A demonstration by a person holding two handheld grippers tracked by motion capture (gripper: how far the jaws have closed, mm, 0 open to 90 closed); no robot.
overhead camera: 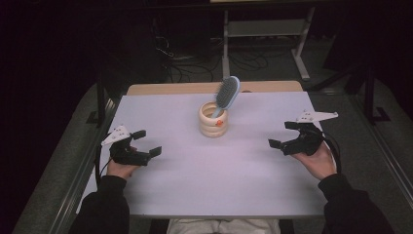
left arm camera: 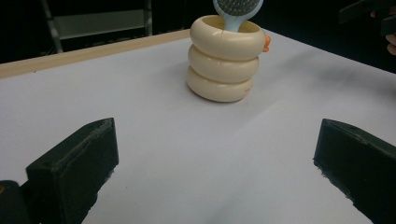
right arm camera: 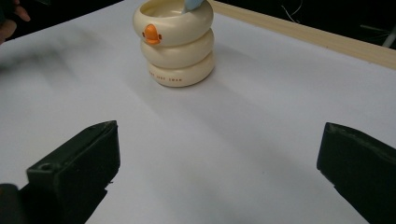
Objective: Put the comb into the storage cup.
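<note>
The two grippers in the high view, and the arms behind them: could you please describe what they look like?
Both are black two-jaw tools. The left gripper and the right gripper each carry a pale grey three-cornered plate on top, and a dark cable trails back from each. Seen close in the gripper views, the jaws are blocky, matte black and flat-faced. The person wears dark long sleeves that reach to the wrists.

The brush is stood in the cup, which is set on the worktop; the left gripper is held left of the cup, the right gripper right.
</note>
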